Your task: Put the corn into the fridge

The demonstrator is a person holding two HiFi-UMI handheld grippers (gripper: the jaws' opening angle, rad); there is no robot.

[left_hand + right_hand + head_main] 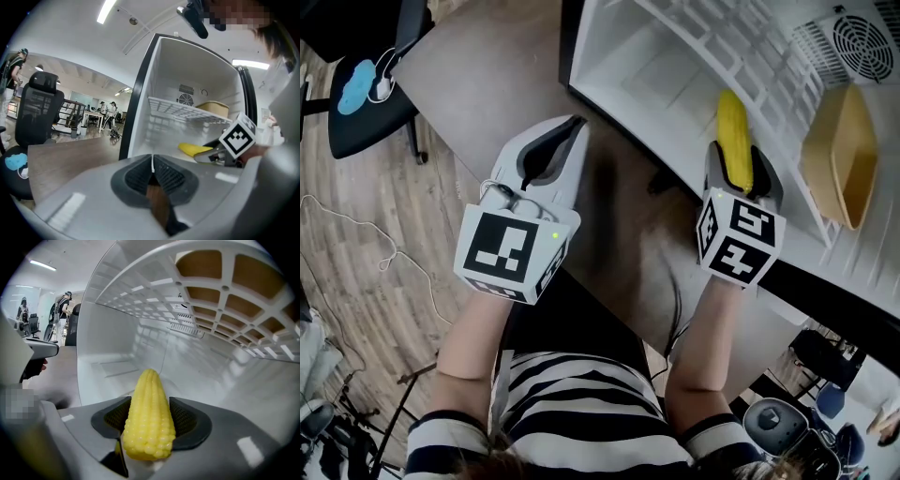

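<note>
While the right gripper (741, 161) clamps a yellow corn cob (149, 420) by its sides, both sit inside the open white fridge (619, 66), under the white wire shelf (220, 287). The cob's tip points toward the back wall; can't tell if it touches the fridge floor. The left gripper (152, 169) has its jaws pressed together with nothing between them, over the brown wooden table (478, 75) just outside the fridge opening. A tan shallow bowl (844, 155) rests on the shelf.

Wood-plank floor (356, 281), brown tabletop (478, 75), black office chair (40, 112), ceiling strip light (107, 10), open office beyond
</note>
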